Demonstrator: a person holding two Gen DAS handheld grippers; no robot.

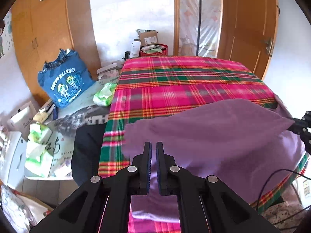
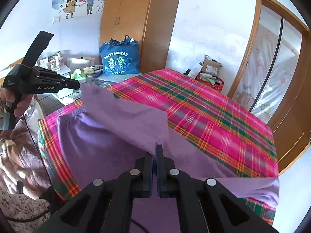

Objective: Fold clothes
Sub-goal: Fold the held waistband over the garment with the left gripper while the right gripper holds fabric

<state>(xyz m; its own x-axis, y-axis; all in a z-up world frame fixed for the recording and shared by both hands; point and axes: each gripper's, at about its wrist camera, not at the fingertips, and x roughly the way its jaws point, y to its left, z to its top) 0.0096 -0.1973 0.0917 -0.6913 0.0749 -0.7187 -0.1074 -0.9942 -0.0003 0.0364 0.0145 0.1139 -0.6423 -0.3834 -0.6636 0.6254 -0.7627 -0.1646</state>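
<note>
Plaid bed (image 1: 194,81), blue bag (image 2: 120,58) seemingly stuffed, grippers pinching purple garment (image 2: 124,128)

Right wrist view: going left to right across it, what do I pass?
Left gripper shut on the purple garment, blue bag, plaid cloth, red box of clutter, door frame.

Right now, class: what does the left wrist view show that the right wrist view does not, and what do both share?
Only the left wrist view: green tissue packs on the cluttered side surface, and the right gripper at the garment's far edge.

Only the right wrist view: the cartoon couple sticker on the wall, and the person's hand holding the left gripper.

Both: the purple garment lifted by its edge over the plaid cloth, and the blue bag.
</note>
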